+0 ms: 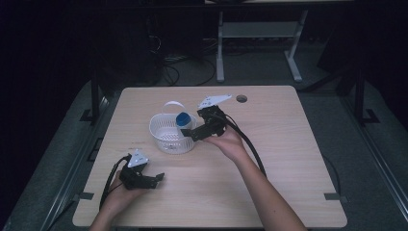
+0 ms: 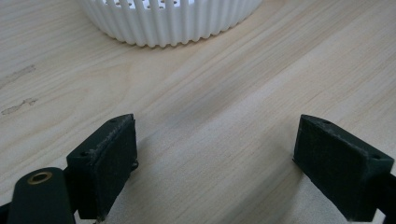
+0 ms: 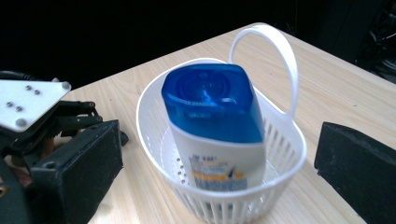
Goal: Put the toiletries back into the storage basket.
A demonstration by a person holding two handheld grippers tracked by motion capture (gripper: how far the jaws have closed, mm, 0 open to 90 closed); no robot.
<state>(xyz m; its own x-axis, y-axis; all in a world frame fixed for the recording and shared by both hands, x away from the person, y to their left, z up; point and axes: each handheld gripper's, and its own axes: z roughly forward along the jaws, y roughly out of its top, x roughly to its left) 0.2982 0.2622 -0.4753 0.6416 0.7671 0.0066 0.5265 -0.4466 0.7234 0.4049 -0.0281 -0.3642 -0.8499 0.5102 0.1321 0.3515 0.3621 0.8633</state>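
White basket (image 3: 285, 140) | holds blue-capped bottle (image 3: 219, 126) upright | wooden table (image 1: 288, 159)

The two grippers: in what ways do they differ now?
The left gripper rests near the table's front edge; the right gripper is raised beside the basket. The left faces bare wood; the right faces the blue-capped bottle. Both are open and hold nothing.
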